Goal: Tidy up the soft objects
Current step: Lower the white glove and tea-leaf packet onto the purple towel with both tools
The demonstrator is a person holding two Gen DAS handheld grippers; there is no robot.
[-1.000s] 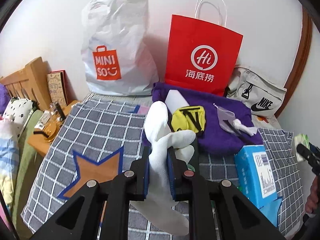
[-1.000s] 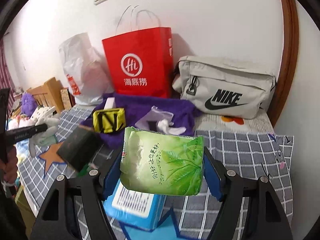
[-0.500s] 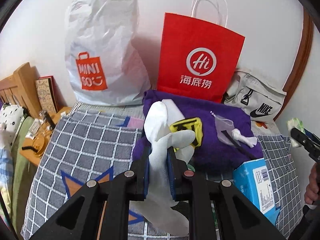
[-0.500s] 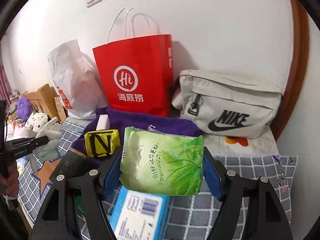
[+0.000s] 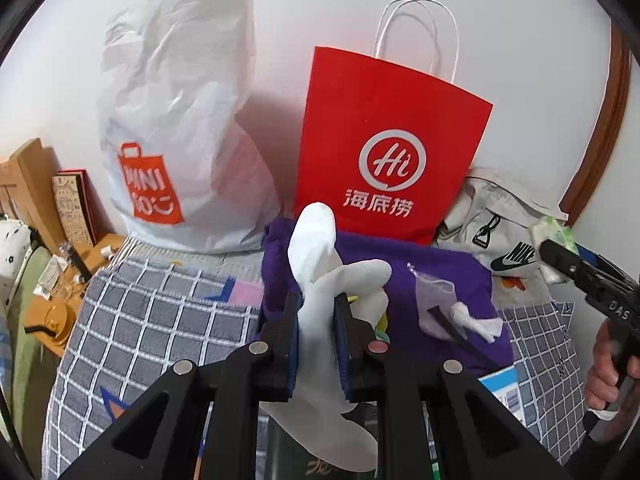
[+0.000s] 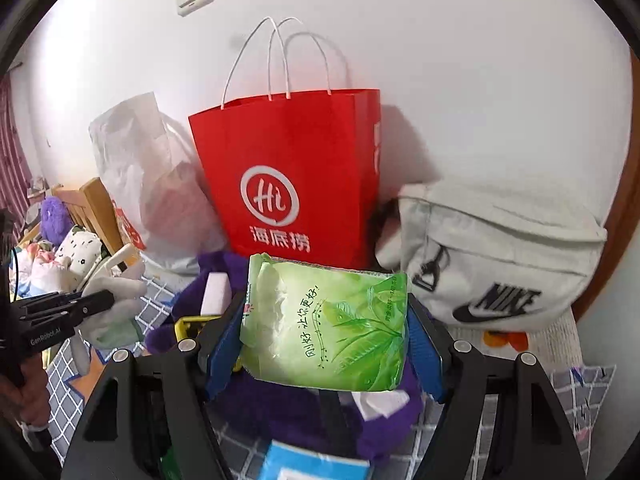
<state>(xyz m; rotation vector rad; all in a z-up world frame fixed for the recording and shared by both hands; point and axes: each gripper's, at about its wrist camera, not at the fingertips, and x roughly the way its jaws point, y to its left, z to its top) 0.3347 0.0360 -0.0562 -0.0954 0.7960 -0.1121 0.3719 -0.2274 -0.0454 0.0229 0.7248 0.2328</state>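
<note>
While both loads hang before the red paper carrier bag (image 6: pixel 292 176), left gripper (image 5: pixel 317 322) clamps a white sock (image 5: pixel 320 280); right gripper (image 6: pixel 324 328) clamps a green tissue pack (image 6: pixel 326 322). Transport step; next, lift above that bag's rim.

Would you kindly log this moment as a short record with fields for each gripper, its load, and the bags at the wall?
left gripper: shut on white sock
right gripper: shut on green tissue pack
at wall: white plastic bag, red paper bag, grey Nike bag
under grippers: purple cloth on checked blanket
</note>
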